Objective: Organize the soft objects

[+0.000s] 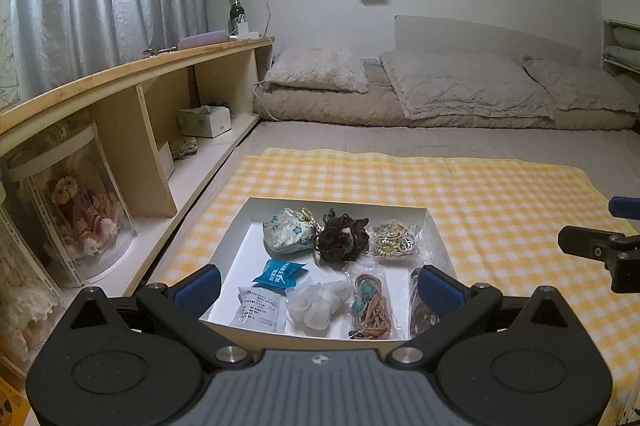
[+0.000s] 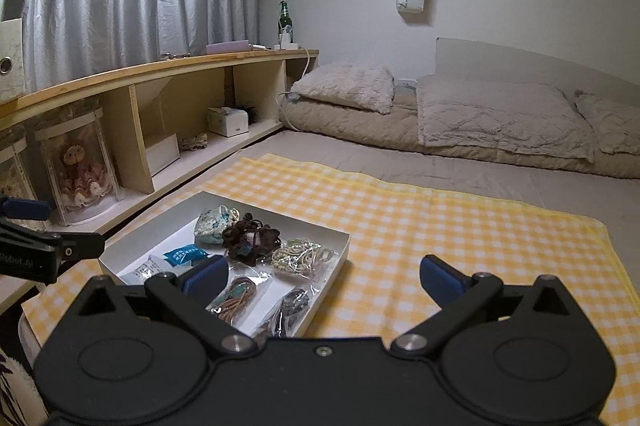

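A shallow white box (image 1: 236, 226) (image 2: 340, 246) lies on a yellow checked cloth (image 1: 480, 193) (image 2: 440, 226). Inside sit a floral pouch (image 1: 286, 230) (image 2: 212, 224), a dark scrunchie (image 1: 344, 236) (image 2: 250, 238), bagged hair ties (image 1: 394, 240) (image 2: 302, 258), a blue packet (image 1: 280, 272) (image 2: 184, 254), a white mesh scrunchie (image 1: 318, 304), a white sachet (image 1: 258, 312) and a bag of tan bands (image 1: 370, 306) (image 2: 236, 300). My left gripper (image 1: 318, 286) hovers open over the box's near edge, holding nothing. My right gripper (image 2: 324, 280) is open and empty, right of the box's near corner.
A low wooden shelf (image 1: 140, 73) (image 2: 160, 65) runs along the left, holding a boxed doll (image 1: 80, 209) (image 2: 80, 165) and a tissue box (image 1: 204, 119). Folded bedding and pillows (image 1: 440, 93) (image 2: 480, 117) lie at the far wall. A green bottle (image 2: 285, 21) stands on the shelf.
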A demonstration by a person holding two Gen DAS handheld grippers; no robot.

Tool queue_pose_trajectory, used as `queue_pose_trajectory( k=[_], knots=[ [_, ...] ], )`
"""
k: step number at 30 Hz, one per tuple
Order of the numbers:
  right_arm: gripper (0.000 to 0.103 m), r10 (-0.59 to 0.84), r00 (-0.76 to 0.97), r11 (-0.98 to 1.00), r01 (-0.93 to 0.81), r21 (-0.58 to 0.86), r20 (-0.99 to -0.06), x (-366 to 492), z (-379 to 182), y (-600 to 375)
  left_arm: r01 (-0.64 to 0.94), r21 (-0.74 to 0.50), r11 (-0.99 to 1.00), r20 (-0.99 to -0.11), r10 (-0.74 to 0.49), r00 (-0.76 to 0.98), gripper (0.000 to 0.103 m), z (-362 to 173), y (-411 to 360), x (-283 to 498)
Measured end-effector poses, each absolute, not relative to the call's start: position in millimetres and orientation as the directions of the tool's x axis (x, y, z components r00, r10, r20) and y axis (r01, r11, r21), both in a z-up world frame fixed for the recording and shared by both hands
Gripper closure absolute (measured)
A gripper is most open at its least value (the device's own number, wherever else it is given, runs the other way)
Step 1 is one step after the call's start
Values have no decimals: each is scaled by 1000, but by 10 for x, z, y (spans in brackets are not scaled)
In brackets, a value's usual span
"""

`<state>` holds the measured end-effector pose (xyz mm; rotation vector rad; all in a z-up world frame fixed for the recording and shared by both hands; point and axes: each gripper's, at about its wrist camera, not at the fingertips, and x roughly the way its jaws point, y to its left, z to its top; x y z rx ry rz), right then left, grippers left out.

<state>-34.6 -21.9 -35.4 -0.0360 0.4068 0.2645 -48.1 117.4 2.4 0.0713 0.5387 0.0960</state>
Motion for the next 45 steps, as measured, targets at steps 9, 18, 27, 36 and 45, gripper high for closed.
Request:
queue_pose_trajectory(
  k=[9,18,27,36,45],
  knots=[
    [0,232,884,969,-246,17,-406,-340,-371,-227,-58,96,994,-506,99,857,0,24,1170,-461],
    [0,232,885,969,-246,17,-404,-330,-372,-227,-59,98,994,-506,100,856,0,16,1162,-461],
    [0,233,885,968,-250,11,-403,-347,-372,-223,-59,97,993,-508,101,855,0,6,1165,-465],
    [0,233,885,968,-250,11,-403,-344,-373,-225,-60,96,994,-509,101,855,0,8,1160,-464],
    [0,233,885,968,-250,11,-403,-344,-372,-226,-58,97,994,-509,100,855,0,9,1163,-461]
  ],
)
